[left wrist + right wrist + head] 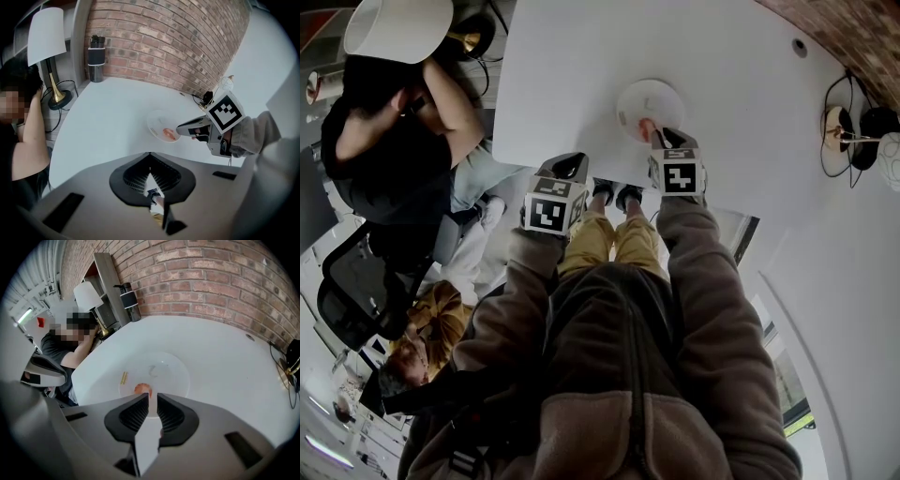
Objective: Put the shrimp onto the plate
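since the shrimp lies on the plate, just ahead of my right tool's tips, i judge the placing itself as good as done. this tool's jaws stand a narrow slit apart, and i see only white plate through the gap, nothing pinched. the shrimp sits at the plate's near edge, a touch left of the tool's line, close to the tips; i cannot tell whether it touches them. what looks to be left is drawing this tool back clear of the plate without nudging the shrimp.

my left tool hangs off the near edge of the counter, well apart from the plate, its jaws pressed together at the tips and empty.

apart from the shrimp, the plate holds a faint grey smear beyond it near the middle. a small yellowish strip lies left of the tool at the plate's rim; what it is i cannot make out.
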A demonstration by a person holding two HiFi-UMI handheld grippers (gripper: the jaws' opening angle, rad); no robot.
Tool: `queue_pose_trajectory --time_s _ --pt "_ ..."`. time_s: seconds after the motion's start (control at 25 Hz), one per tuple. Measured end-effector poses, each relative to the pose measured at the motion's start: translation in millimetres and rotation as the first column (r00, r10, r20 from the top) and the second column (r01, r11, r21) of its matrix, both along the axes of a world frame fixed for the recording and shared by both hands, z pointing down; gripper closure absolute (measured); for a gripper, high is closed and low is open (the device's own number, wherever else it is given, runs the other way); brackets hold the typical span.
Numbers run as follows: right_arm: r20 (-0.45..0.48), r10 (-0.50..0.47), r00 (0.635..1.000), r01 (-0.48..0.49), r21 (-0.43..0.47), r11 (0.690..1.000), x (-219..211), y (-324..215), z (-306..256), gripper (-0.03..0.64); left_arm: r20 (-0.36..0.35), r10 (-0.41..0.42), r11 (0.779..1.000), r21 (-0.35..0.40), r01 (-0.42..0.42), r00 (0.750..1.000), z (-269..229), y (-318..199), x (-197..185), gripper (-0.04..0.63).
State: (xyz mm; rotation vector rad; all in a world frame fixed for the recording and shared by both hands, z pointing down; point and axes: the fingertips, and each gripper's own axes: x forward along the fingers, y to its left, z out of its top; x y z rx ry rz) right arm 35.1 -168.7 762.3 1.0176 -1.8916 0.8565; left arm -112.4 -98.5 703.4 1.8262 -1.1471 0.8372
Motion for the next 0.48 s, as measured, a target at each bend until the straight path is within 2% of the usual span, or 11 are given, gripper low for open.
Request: queue_pose_trajectory --time_s 0.28,0.36,0.48 --pt "0.008 0.065 0.998 -0.065 0.109 0.992 21.0 1.5 -35.7 0.572 -0.008 0.012 0.997 0.071 -0.011 1.000 -25.6 -14.5 14.4 0.591" --pt "0.015 0.081 0.997 -0.082 0.145 0.986 27.5 1.0 -49.4 0.614 -0.017 0.009 0.995 0.096 -0.007 1.000 -38.7 -21.4 18.3 0.591" --pt "0.041 0.113 0.993 -0.119 0.203 0.972 37.2 -1.4 -73.9 0.614 -0.027 0.008 0.989 0.146 -0.004 1.000 -63.7 -34.6 24.6 0.591"
